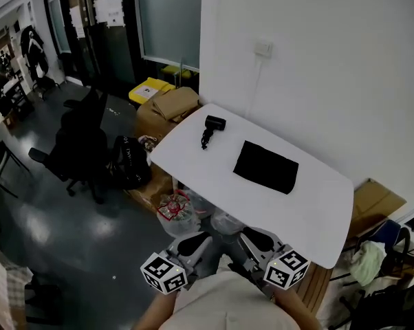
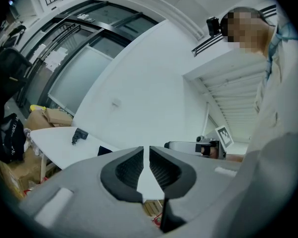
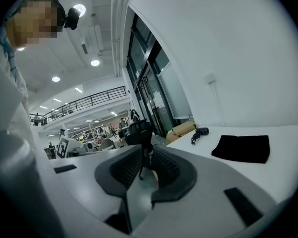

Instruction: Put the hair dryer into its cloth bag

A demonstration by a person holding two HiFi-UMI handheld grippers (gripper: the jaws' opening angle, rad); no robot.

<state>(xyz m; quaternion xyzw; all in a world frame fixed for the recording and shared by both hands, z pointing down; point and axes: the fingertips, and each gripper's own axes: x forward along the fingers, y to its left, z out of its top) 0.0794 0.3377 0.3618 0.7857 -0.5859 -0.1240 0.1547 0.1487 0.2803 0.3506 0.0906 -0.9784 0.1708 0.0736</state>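
Observation:
A black hair dryer (image 1: pixel 212 125) lies with its cord at the far left end of the white table (image 1: pixel 317 218). The flat black cloth bag (image 1: pixel 266 167) lies beside it, near the table's middle. Both grippers hover off the near edge, well short of either object. My left gripper (image 1: pixel 195 243) is shut with nothing in it. My right gripper (image 1: pixel 258 239) is open, its jaws parted and empty. The left gripper view shows the dryer (image 2: pixel 79 134) and a corner of the bag (image 2: pixel 104 151) past its gripper (image 2: pixel 147 160). The right gripper view shows the dryer (image 3: pixel 201 131) and bag (image 3: pixel 242 148) to the right of its gripper (image 3: pixel 148 165).
A black office chair (image 1: pixel 80 139) and a black floor bag (image 1: pixel 128 161) stand left of the table. Cardboard boxes (image 1: pixel 168 106) sit at its far left end, more cardboard (image 1: pixel 373 203) at its right. A white wall (image 1: pixel 310 60) runs behind it.

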